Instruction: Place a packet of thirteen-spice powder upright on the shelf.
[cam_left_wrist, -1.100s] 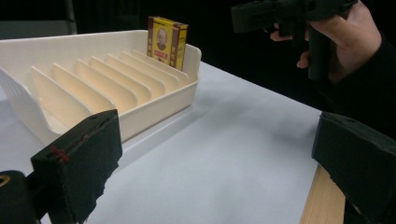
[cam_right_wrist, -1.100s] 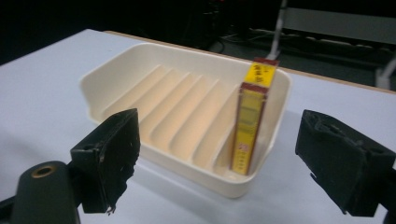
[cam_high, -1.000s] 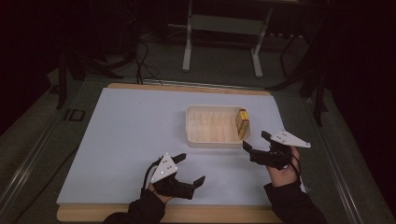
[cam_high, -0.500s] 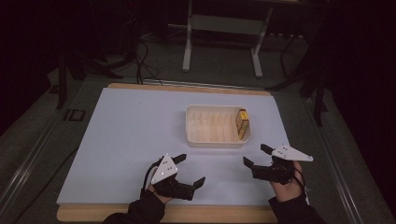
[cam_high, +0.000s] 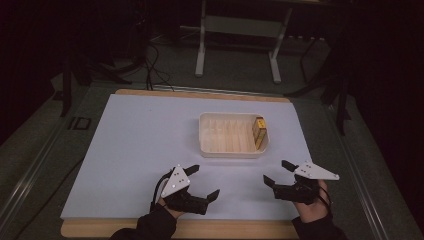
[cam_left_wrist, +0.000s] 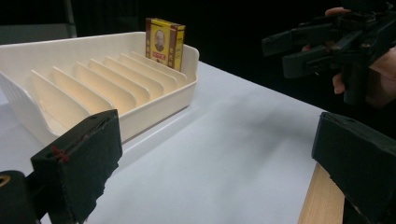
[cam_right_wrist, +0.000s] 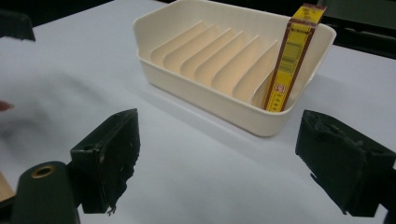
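A cream slotted tray (cam_high: 232, 151) sits on the white mat, right of centre. A yellow box (cam_high: 258, 132) stands upright in its rightmost slot. My left gripper (cam_high: 204, 181) rests near the front edge, open and holding nothing. My right gripper (cam_high: 278, 172) hovers open just in front of the tray's right corner, nothing between its jaws. The left gripper view looks past my open left gripper (cam_left_wrist: 217, 158) to the tray (cam_left_wrist: 154, 100), the box (cam_left_wrist: 165, 41) and the right gripper (cam_left_wrist: 322, 46). In the right gripper view, the box (cam_right_wrist: 292, 60) stands at the tray's (cam_right_wrist: 210, 100) near right end, beyond my open right gripper (cam_right_wrist: 224, 158).
The white mat (cam_high: 140, 145) covers a wooden table whose front edge (cam_high: 200, 228) runs by the hands. A metal stand (cam_high: 237, 40) and cables lie on the dark floor beyond the table. The tray's other slots hold nothing.
My right gripper has drawn back from the tray's right corner toward the near edge and a little left. The left gripper has barely moved. The box stays in its slot.
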